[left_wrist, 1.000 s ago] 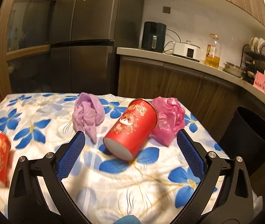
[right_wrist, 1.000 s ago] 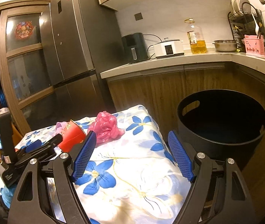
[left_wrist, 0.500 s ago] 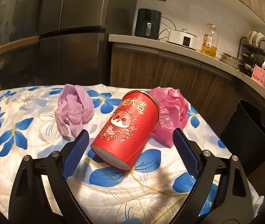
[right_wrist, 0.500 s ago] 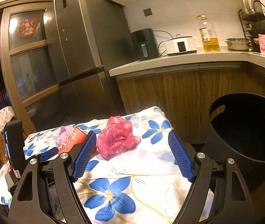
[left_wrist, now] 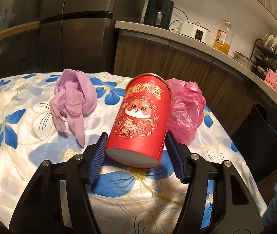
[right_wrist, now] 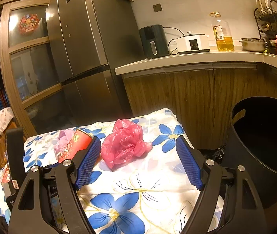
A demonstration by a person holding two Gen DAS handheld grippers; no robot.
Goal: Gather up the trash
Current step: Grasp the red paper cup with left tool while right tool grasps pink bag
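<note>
A red paper cup with a cartoon print lies tilted on the flowered tablecloth. My left gripper is shut on the cup's base end, blue pads on both sides. A crumpled pink plastic bag lies just right of the cup, a lilac glove to its left. In the right wrist view my right gripper is open and empty, jaws wide, with the pink bag just ahead between them. The cup shows at its left. A black bin stands right of the table.
A dark fridge and a wooden counter with an air fryer, cooker and oil bottle stand behind the table. The bin also shows in the left wrist view. A second red cup's edge lies at the table's left.
My left gripper moved forward and closed on the red cup, which now stands more upright. My right gripper swung left from the bin toward the pink bag.
</note>
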